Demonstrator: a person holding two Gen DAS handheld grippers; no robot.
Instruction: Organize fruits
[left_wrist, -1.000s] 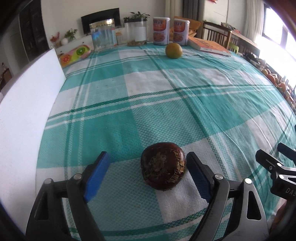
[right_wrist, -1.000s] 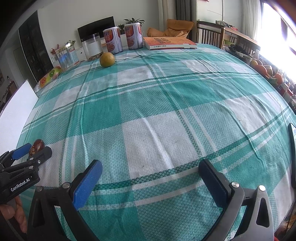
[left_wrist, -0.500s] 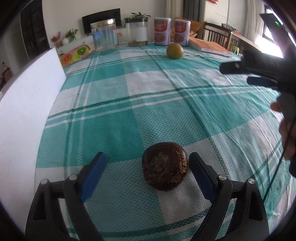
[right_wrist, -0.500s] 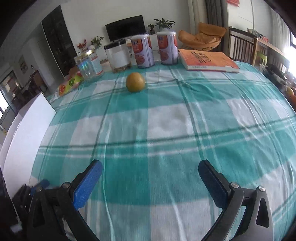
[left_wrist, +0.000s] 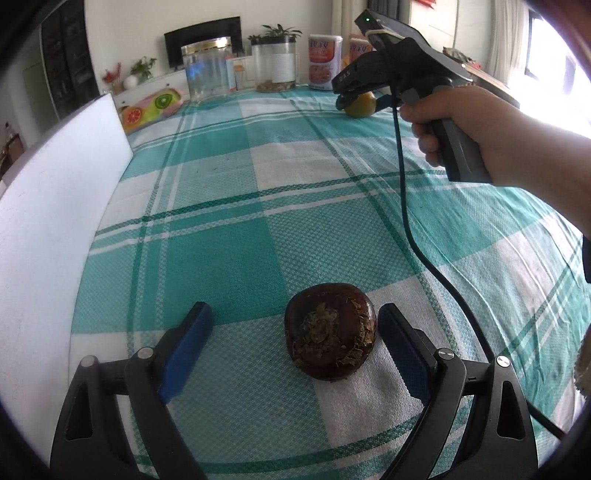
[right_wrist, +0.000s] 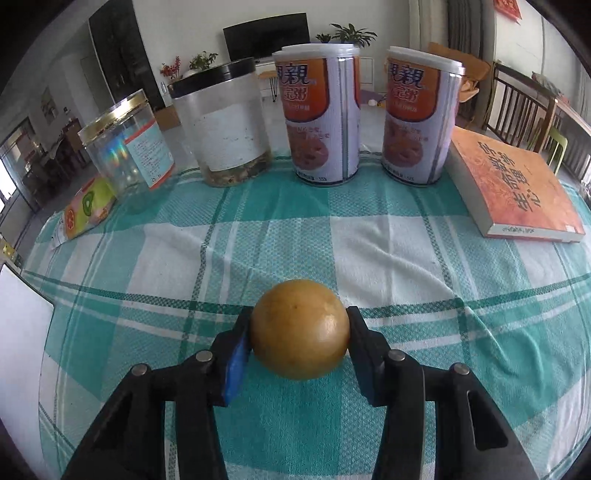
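Note:
A dark brown round fruit (left_wrist: 330, 330) with a dry flaky patch lies on the teal checked tablecloth (left_wrist: 229, 258). It sits between the blue pads of my left gripper (left_wrist: 295, 317), close to the right pad. That gripper is open and neither pad presses the fruit. At the far end of the table a yellow-orange fruit (right_wrist: 300, 328) rests on the cloth. My right gripper (right_wrist: 299, 317) has its jaws closing on it, and both pads touch its sides. In the left wrist view a hand (left_wrist: 465, 125) holds that gripper over the orange (left_wrist: 360, 107).
Just behind the orange stand two printed cans (right_wrist: 321, 110) and two clear jars (right_wrist: 225, 125). An orange book (right_wrist: 517, 188) lies to the right and a fruit-print packet (right_wrist: 86, 210) to the left. A white board (left_wrist: 48, 221) lines the left edge. A black cable (left_wrist: 406, 206) hangs over the cloth.
My right gripper crossed the table from the near side to the orange at the far end and its jaws came in onto it. The left gripper stayed around the dark fruit.

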